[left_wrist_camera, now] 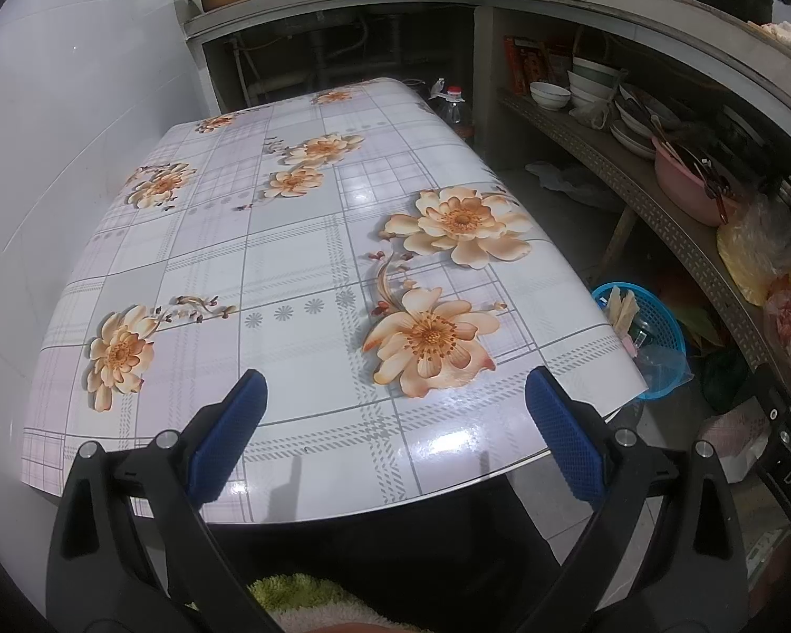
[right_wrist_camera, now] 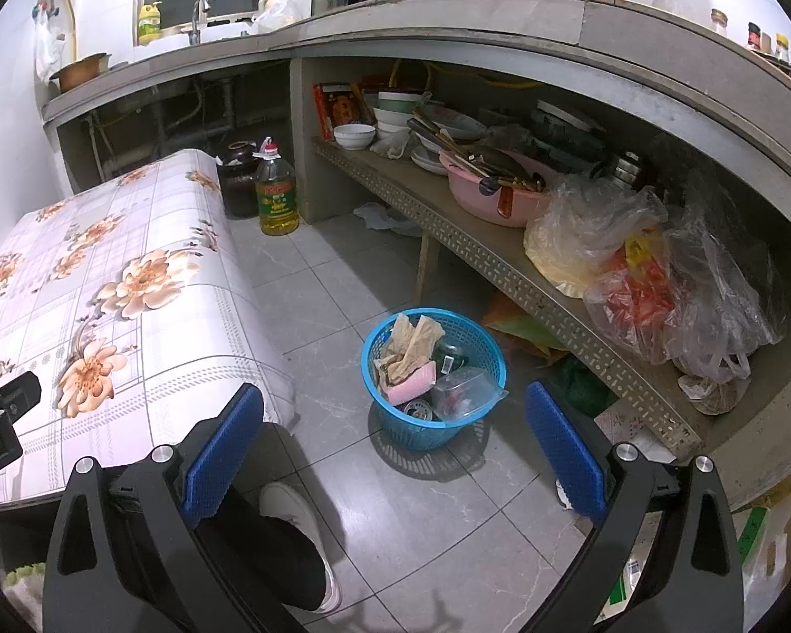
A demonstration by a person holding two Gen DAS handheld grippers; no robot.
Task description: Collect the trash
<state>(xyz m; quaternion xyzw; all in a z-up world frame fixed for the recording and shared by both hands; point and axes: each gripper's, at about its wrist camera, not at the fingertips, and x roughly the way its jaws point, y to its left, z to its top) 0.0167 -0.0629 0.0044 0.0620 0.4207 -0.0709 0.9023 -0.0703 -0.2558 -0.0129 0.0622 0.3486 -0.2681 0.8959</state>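
Note:
A blue plastic basket (right_wrist_camera: 473, 326) stands on the tiled floor beside the table, holding crumpled brown paper (right_wrist_camera: 411, 343), a pink piece (right_wrist_camera: 412, 389), a clear plastic container (right_wrist_camera: 461, 393) and a small tin. In the left wrist view the same basket (left_wrist_camera: 665, 323) peeks out past the table's right edge. My left gripper (left_wrist_camera: 395, 427) hovers open over the near edge of the flowered table (left_wrist_camera: 269, 242), with nothing between its blue pads. Above the floor, short of the basket, my right gripper (right_wrist_camera: 395, 435) is open and empty too.
A low perforated shelf (right_wrist_camera: 501, 264) on the right carries bowls, a pink basin (right_wrist_camera: 495, 200) and plastic bags (right_wrist_camera: 659, 285). An oil bottle (right_wrist_camera: 277, 195) and a dark jar stand at the table's far end. A person's leg and white shoe (right_wrist_camera: 295, 511) are below my right gripper.

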